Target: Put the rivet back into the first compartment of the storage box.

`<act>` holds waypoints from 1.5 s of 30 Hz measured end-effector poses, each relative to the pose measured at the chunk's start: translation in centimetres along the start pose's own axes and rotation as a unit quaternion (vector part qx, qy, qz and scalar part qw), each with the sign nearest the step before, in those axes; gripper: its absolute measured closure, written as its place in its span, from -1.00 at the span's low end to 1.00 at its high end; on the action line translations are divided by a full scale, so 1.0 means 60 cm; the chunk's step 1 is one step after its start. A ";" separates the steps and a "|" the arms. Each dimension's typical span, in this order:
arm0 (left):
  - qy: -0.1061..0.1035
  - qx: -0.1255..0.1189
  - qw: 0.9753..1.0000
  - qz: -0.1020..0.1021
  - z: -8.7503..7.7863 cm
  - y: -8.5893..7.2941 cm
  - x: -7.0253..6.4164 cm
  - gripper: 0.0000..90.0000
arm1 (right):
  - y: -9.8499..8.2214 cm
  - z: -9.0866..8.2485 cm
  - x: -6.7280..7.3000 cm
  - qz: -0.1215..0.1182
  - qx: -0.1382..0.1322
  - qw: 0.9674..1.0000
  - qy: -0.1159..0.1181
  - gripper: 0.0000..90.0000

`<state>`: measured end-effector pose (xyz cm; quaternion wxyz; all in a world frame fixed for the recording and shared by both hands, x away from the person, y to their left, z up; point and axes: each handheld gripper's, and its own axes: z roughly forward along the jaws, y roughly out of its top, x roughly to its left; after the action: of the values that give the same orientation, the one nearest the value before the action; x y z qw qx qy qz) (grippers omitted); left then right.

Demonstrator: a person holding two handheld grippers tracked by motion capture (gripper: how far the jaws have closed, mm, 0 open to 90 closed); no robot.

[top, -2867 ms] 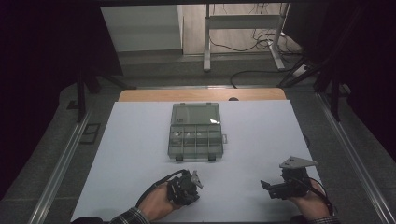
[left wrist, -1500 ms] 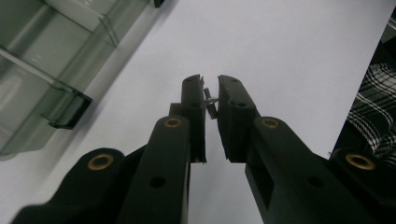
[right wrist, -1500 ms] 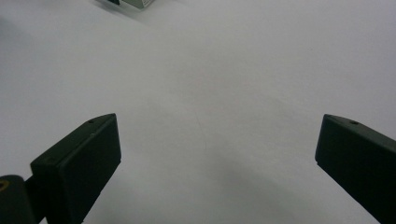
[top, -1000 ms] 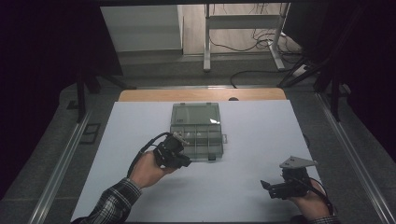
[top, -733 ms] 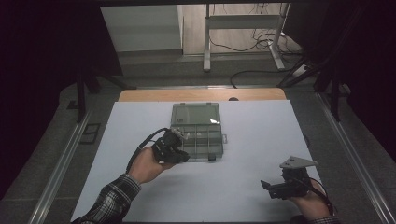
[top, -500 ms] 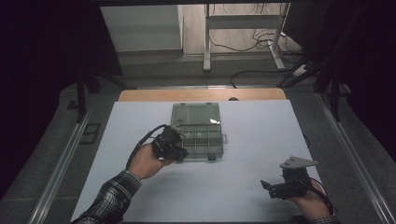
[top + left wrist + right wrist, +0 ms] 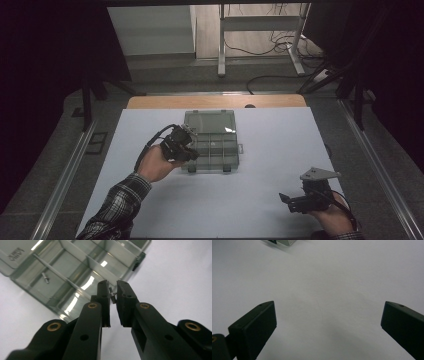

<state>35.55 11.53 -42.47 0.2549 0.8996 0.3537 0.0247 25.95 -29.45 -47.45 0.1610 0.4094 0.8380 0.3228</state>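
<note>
High view: a clear box (image 7: 211,141) with its lid open lies on the white table (image 7: 260,200), toward the far side. The left gripper (image 7: 186,145) is over the box's near-left corner, and its jaws are too small and dark here to read. The left hand (image 7: 156,163) is beside the box. The right gripper (image 7: 292,202) rests well to the near right of the box, in the right hand (image 7: 334,218), which the frame edge cuts off.

Left gripper view: the jaws are nearly together, clamped on a small metal screw (image 7: 112,296) held above the box's near compartments (image 7: 75,277). Another screw (image 7: 45,277) lies in a compartment farther left. The box's far end is cut off.

Right gripper view: the jaws stand wide apart with nothing between them over bare table (image 7: 324,290); a corner of the box (image 7: 280,242) shows at the top edge.
</note>
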 end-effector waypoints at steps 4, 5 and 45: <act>0.008 0.001 1.000 -0.005 -0.002 0.006 0.014 0.82 | 0.000 0.000 0.000 -0.001 0.000 1.000 0.000 -0.99; 0.011 0.000 1.000 -0.007 -0.002 0.007 0.017 0.82 | 0.000 0.000 0.000 -0.001 0.000 1.000 0.000 -0.99; 0.068 0.005 0.996 -0.054 0.060 0.031 0.098 0.82 | 0.000 0.001 0.001 -0.004 0.002 1.000 0.002 -0.99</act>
<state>41.91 12.62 -45.49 0.2269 0.8768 0.4180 0.0702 25.95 -29.40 -47.51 0.1596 0.4060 0.8406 0.3211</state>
